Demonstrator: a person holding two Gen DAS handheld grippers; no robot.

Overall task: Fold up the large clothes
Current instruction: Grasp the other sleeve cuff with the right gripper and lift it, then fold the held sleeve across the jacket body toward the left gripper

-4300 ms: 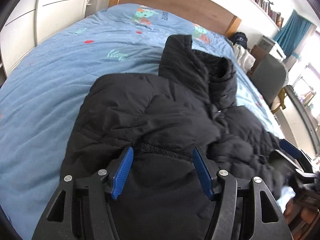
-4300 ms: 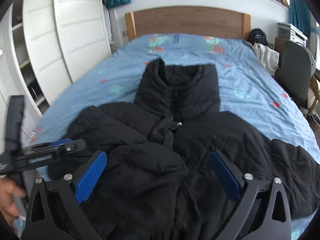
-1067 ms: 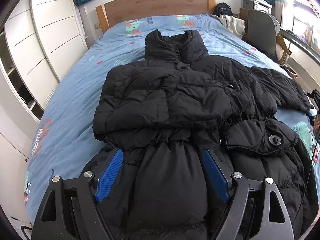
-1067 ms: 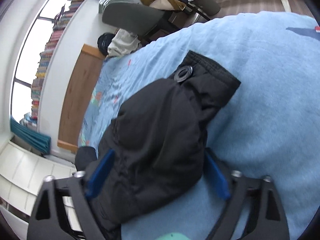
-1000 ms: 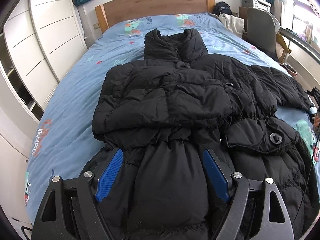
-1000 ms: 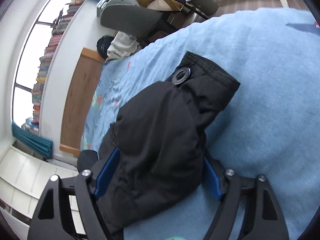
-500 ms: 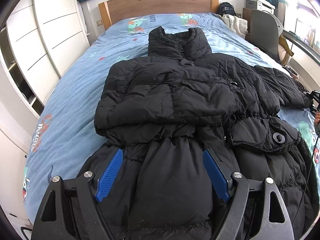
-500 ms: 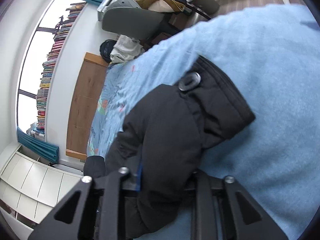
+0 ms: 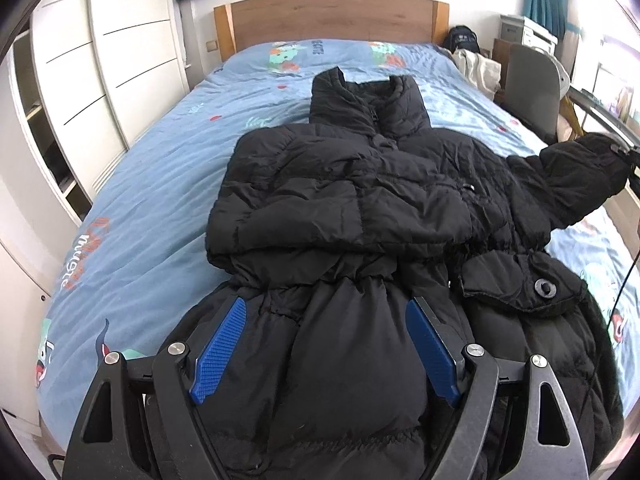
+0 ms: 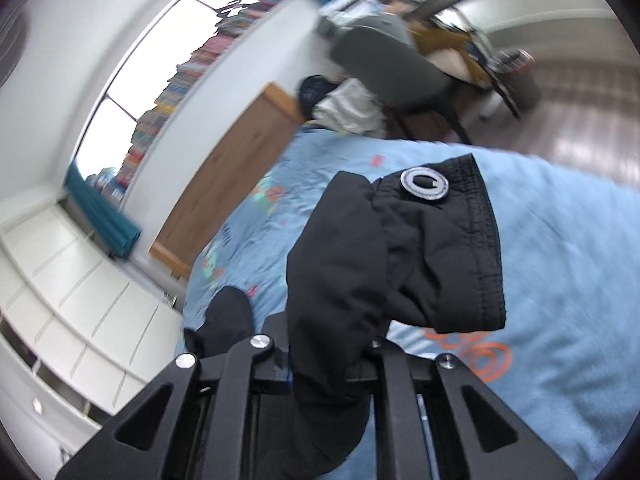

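Note:
A black puffer jacket (image 9: 360, 208) lies on the blue bedspread (image 9: 152, 200), collar toward the headboard. One sleeve is folded across its chest. My left gripper (image 9: 326, 348) hovers open over the jacket's lower part, blue pads (image 9: 218, 354) apart, pressing on nothing. My right gripper (image 10: 332, 364) is shut on the cuff of the other sleeve (image 10: 400, 256), which carries a round metal snap (image 10: 425, 185). In the left wrist view that sleeve (image 9: 576, 184) hangs lifted off the bed at the right edge.
A wooden headboard (image 9: 332, 16) stands at the far end. White wardrobe doors (image 9: 120, 60) line the left side. A grey chair (image 9: 532, 84) and a desk sit to the right of the bed. A pocket flap with a snap (image 9: 544, 288) lies near the right pad.
My right gripper closed on the sleeve cuff, then rose and rolled, lifting the sleeve off the bed. The left gripper drew back slightly and stayed open.

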